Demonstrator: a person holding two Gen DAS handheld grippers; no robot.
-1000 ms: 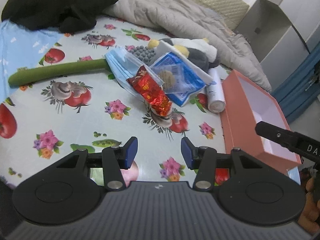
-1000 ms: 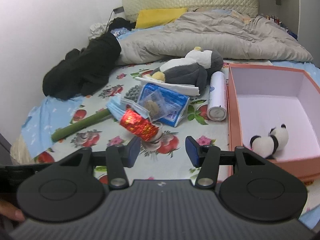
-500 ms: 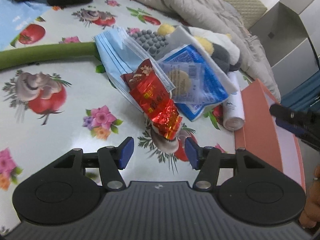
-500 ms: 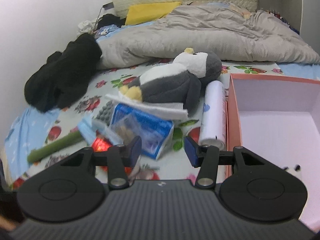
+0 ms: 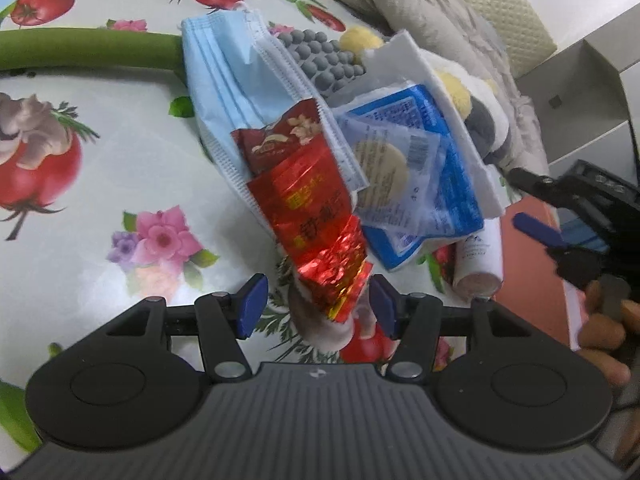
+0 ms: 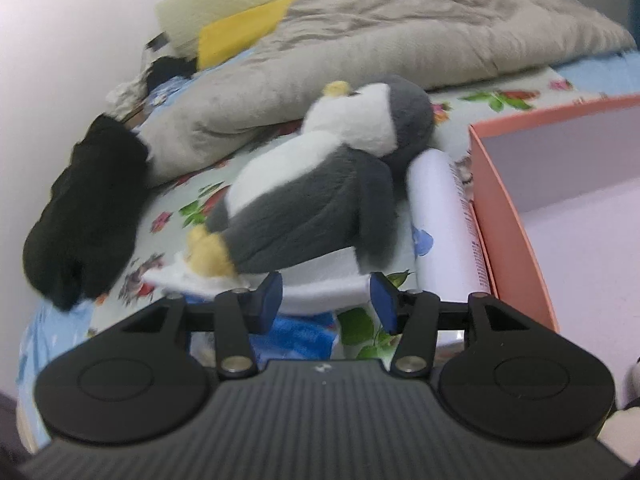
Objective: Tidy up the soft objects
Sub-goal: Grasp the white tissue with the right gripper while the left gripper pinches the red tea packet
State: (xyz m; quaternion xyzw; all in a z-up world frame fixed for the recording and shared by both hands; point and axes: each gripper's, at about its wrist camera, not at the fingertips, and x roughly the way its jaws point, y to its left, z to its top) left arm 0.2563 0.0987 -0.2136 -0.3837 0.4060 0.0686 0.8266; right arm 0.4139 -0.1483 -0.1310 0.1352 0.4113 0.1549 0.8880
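In the left wrist view a red foil snack packet (image 5: pixel 312 208) lies across a blue face mask (image 5: pixel 224 92). Its crumpled lower end sits between the pads of my left gripper (image 5: pixel 316 308), which is open and not pressing on it. In the right wrist view a grey and white penguin plush (image 6: pixel 320 200) lies on its side on a white folded cloth (image 6: pixel 320 286). My right gripper (image 6: pixel 326 300) is open just in front of the plush, level with the cloth. The left wrist view shows that gripper (image 5: pixel 538 230) side-on at the right, held by a hand (image 5: pixel 604 320).
A blue tissue pack (image 5: pixel 452 200), a clear-wrapped biscuit (image 5: pixel 384 160) and a green foam tube (image 5: pixel 80 46) lie on the flowered sheet. A white tube (image 6: pixel 444 220) lies against the pink open box (image 6: pixel 504 216). A grey quilt (image 6: pixel 400 40) and a black garment (image 6: pixel 88 208) lie behind.
Both grippers have moved forward and down towards the pile. The left one has closed in on the red packet with its jaws a little wider. The right one has neared the penguin.
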